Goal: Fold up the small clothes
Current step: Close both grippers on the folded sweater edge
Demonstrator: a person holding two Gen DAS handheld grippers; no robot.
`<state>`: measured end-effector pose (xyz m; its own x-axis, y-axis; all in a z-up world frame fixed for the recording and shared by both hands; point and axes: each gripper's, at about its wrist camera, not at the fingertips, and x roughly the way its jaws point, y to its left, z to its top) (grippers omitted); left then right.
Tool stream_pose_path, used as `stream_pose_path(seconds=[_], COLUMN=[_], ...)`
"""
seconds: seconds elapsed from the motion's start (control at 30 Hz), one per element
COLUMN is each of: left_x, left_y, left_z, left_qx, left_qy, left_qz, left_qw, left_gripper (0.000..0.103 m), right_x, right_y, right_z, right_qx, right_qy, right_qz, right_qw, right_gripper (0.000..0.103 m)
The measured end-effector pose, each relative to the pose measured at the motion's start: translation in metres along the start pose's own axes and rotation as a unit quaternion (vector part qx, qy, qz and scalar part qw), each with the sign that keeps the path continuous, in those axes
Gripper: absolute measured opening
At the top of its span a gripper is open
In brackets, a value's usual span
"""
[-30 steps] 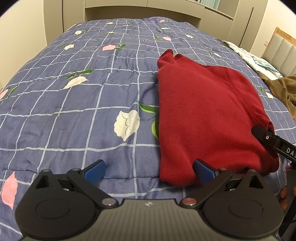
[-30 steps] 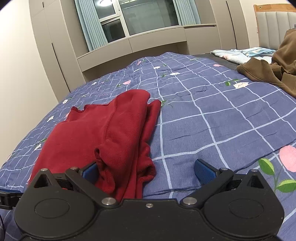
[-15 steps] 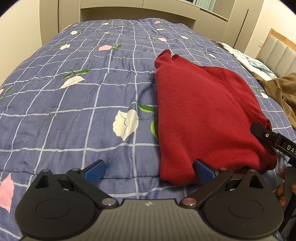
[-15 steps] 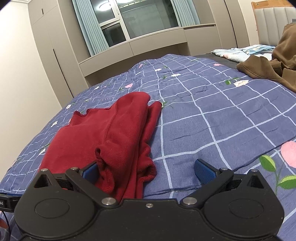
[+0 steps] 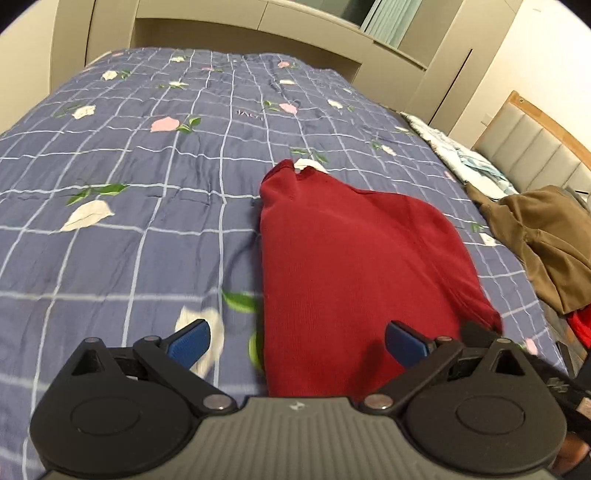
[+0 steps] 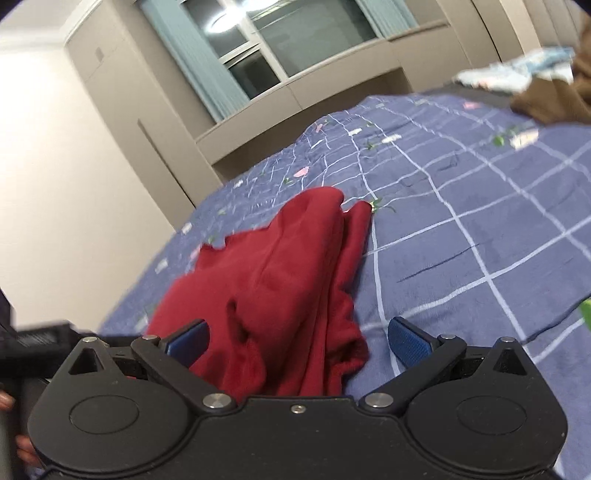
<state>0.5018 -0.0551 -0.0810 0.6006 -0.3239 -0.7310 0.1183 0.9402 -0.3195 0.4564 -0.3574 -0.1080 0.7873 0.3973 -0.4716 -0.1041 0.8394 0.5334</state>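
Note:
A dark red knit garment (image 5: 347, 266) lies folded lengthwise on the blue checked floral quilt (image 5: 129, 192). My left gripper (image 5: 297, 341) is open at the garment's near left corner, with the cloth's edge between its blue pads and the right pad over red fabric. In the right wrist view the same red garment (image 6: 280, 266) is bunched with loose folds at its near right edge. My right gripper (image 6: 299, 339) is open there, straddling those folds. Neither gripper clamps the cloth.
A brown garment (image 5: 543, 236) and a pale patterned cloth (image 5: 461, 158) lie at the right side of the bed by the padded headboard (image 5: 532, 147). Beige cabinets (image 5: 258, 22) and a curtained window (image 6: 280, 48) stand beyond the quilt. Open quilt lies left of the red garment.
Both grippers have pushed forward and tilted up, so more cabinet and window show. The red garment's near edge now sits between both pairs of pads. Both stay open.

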Motion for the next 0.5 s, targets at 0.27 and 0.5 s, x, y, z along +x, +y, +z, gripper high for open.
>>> stream_pose_path(seconds=[0.27,0.5], left_x=[0.032,0.032], left_y=[0.003,0.005], left_z=[0.001,0.001], left_qx=[0.012,0.02], left_qy=[0.022,0.021], left_qz=[0.012,0.006], left_qw=[0.9996,0.9996], left_gripper=[0.103,0.103], right_x=[0.01,0.008], right_y=[0.004,-0.001], right_z=[-0.002,-0.002], right_qx=[-0.003,0.019], right_qy=[0.012,0.009], right_qz=[0.072,0.08], right_qw=[0.997,0.997], right_gripper=[0.103,0.103])
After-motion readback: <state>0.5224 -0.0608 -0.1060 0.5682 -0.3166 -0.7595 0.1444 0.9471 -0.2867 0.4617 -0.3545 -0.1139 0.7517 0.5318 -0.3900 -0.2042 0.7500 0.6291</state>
